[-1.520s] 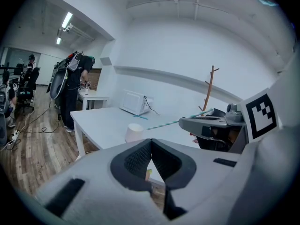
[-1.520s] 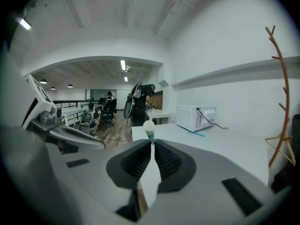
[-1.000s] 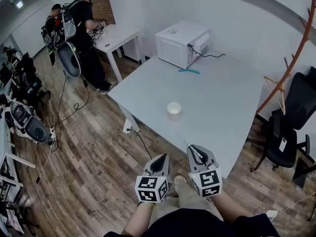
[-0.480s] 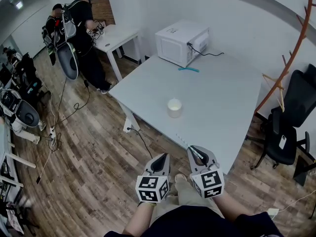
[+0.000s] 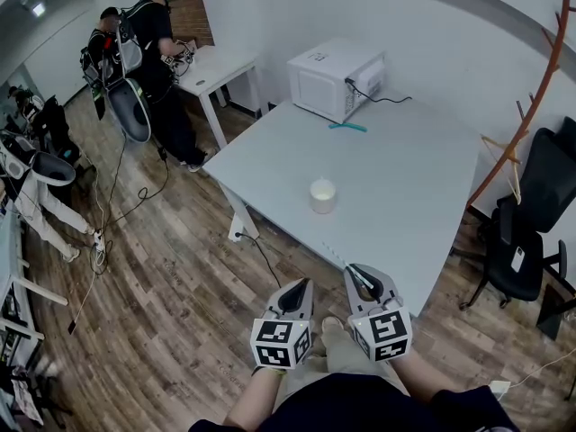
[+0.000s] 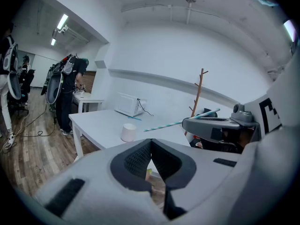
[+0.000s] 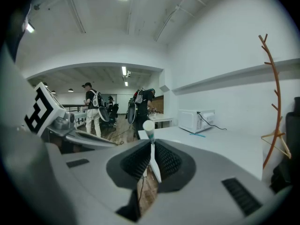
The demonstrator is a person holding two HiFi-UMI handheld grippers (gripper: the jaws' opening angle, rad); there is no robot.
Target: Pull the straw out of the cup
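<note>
A white paper cup (image 5: 322, 195) stands alone near the middle of the grey table (image 5: 405, 178), upright and with no straw in it; it also shows in the left gripper view (image 6: 128, 132). My right gripper (image 5: 361, 273) is shut on a thin striped straw (image 7: 151, 146), whose far end sticks out level past its tips (image 6: 173, 123). It hovers off the table's near edge, well short of the cup. Beside it, my left gripper (image 5: 296, 288) is shut with nothing between its pads (image 6: 151, 143).
A white microwave (image 5: 335, 81) sits at the table's far end with a teal item (image 5: 346, 127) in front of it. A black chair (image 5: 522, 241) and a wooden coat stand (image 5: 531, 106) are to the right. People with gear stand at a small table (image 5: 211, 66) far left.
Both grippers have stayed where they were, the straw still in the right one. At the left edge of the head view a person in light trousers has walked into sight.
</note>
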